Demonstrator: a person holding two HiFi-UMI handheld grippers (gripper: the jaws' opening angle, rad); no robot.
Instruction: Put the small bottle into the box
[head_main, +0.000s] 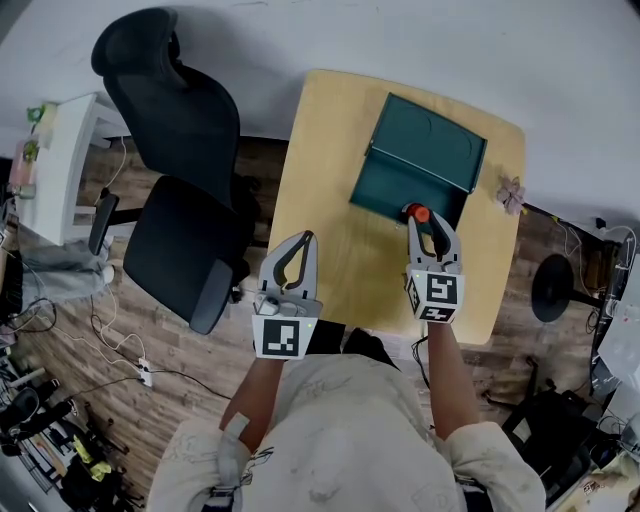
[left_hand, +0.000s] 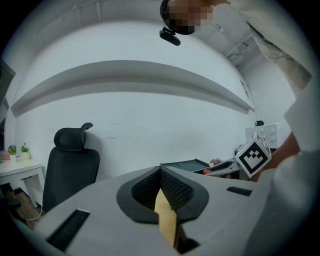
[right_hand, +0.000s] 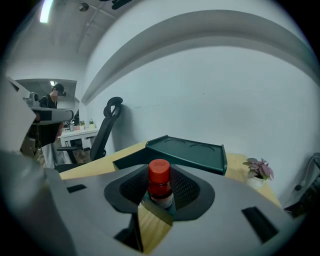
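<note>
Transfer step: the right hand-held gripper (head_main: 430, 228) grips the red-capped small bottle (right_hand: 160, 184) at the green box (head_main: 395, 190) edge, center-right. Next it likely needs lowering inside and release. The left hand-held gripper (head_main: 303, 240) is closed, empty.

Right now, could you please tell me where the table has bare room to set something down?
The table is bare along its left strip, beside the box, and at the front middle between the left gripper and right gripper. The right is crowded: box, small bottle held by the right gripper, and plant.
</note>
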